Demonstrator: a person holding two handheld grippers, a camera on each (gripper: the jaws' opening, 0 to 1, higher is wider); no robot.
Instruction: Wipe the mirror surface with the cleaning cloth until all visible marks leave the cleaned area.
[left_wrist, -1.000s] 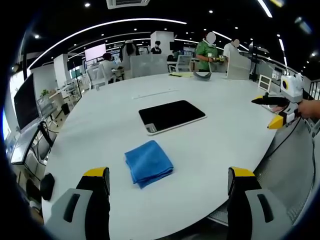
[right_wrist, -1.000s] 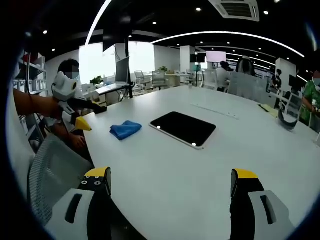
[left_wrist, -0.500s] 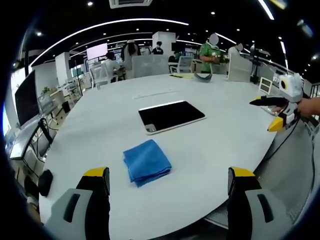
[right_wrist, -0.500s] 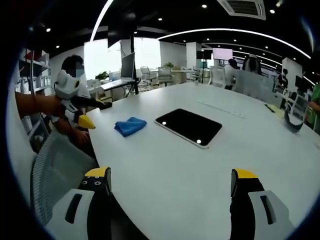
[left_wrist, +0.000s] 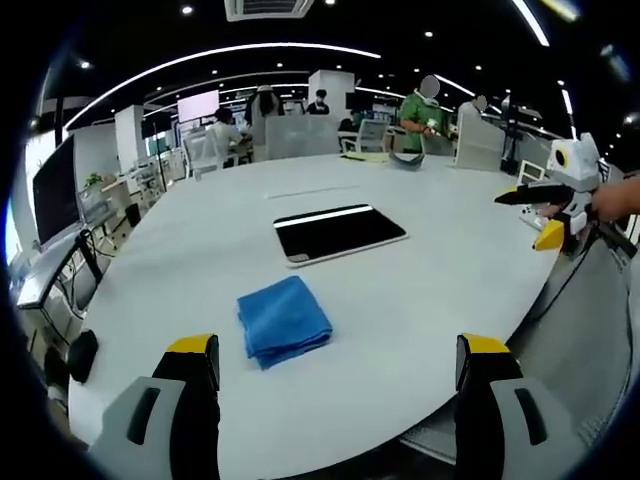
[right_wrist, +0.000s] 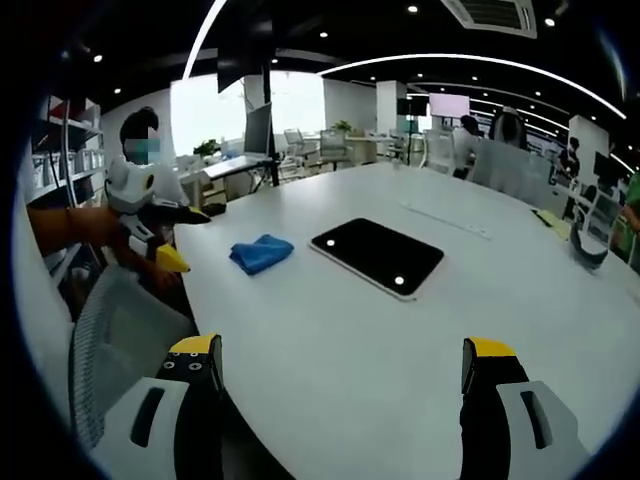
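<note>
Blue cleaning cloth (left_wrist: 284, 321) lies folded on the white surface (left_wrist: 450, 270), just beside the dark mirror (left_wrist: 340, 231). Left gripper (left_wrist: 335, 400) is nearer, with the cloth straight ahead of its spread, empty jaws. Right gripper (right_wrist: 340, 400) is open too, farther off.

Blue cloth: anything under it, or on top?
Nothing on top of the folded blue cloth. It lies flat on the white table, apart from the mirror. Whatever is beneath its folds is covered, though it looks to be bare tabletop.
</note>
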